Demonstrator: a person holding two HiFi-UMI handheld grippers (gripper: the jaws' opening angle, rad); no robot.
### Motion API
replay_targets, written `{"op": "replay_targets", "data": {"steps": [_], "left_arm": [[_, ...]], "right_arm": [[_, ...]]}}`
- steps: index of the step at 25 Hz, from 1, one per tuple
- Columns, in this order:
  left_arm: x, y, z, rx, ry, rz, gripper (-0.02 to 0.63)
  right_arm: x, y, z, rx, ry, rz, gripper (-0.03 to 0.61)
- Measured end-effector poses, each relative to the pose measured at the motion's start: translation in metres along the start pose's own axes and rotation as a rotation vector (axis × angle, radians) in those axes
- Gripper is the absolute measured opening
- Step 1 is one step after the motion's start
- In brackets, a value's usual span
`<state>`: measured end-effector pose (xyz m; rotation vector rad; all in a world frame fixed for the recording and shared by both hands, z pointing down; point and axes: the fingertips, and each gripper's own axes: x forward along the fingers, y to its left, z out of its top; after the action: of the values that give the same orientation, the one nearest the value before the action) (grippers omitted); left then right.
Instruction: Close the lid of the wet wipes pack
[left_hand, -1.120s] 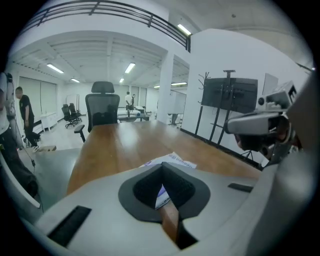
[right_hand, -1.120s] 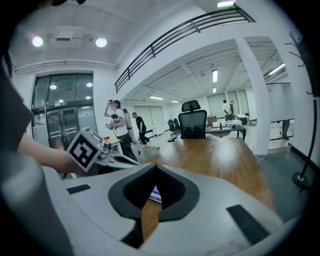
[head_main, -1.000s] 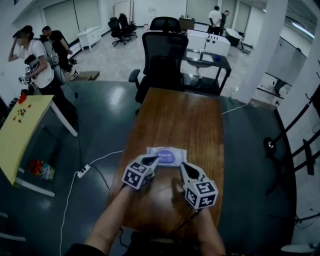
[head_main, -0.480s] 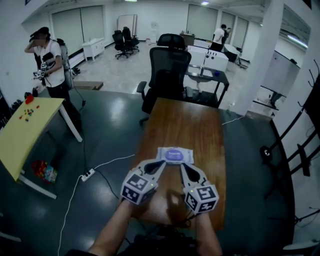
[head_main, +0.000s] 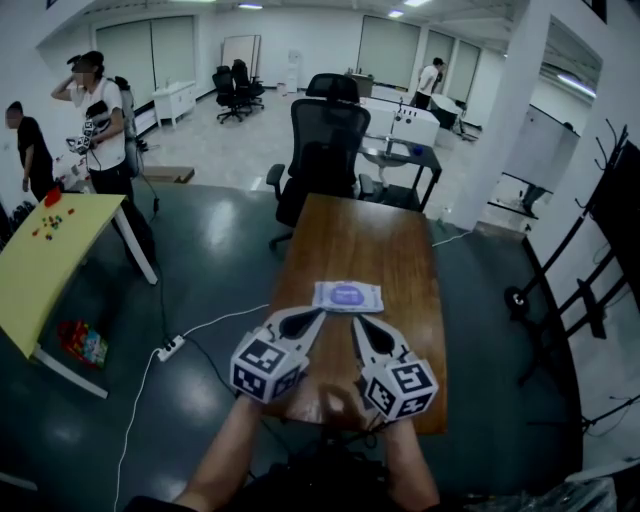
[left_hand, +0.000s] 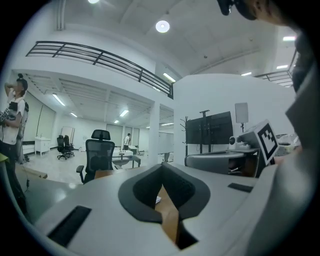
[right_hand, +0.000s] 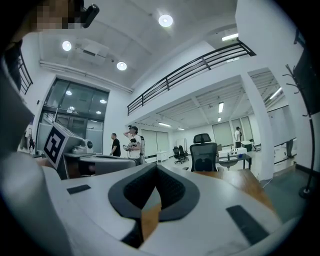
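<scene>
The flat white rectangular wet wipes pack with a purple centre patch (head_main: 347, 296) is lying face-up about midway along the brown wooden surface (head_main: 350, 240), its long axis running left to right across the width; whether the lid is standing raised cannot be told; the left tongs (head_main: 308, 317) and right tongs (head_main: 357, 326) are hovering near its near edge, apart from it, tips together, gripping nothing; judged stage: approach; the next move is calling for a closed tip pressing the lid down.

Bare table (head_main: 390, 240) around wipes pack (head_main: 347, 296) (both sides open), chair (head_main: 325, 150) beyond far end
</scene>
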<state>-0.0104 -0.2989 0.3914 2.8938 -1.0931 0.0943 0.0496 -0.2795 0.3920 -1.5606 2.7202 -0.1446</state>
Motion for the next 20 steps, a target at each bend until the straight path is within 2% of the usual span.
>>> {"op": "replay_targets", "data": {"steps": [9, 20], "left_arm": [[-0.025, -0.014, 0.002, 0.012, -0.014, -0.019, 0.003], [-0.04, -0.026, 0.009, 0.037, -0.02, -0.024, 0.003]], "right_arm": [[-0.012, 0.033, 0.006, -0.037, -0.007, 0.027, 0.009], [-0.023, 0.049, 0.009, -0.042, -0.021, 0.039, 0.009]]}}
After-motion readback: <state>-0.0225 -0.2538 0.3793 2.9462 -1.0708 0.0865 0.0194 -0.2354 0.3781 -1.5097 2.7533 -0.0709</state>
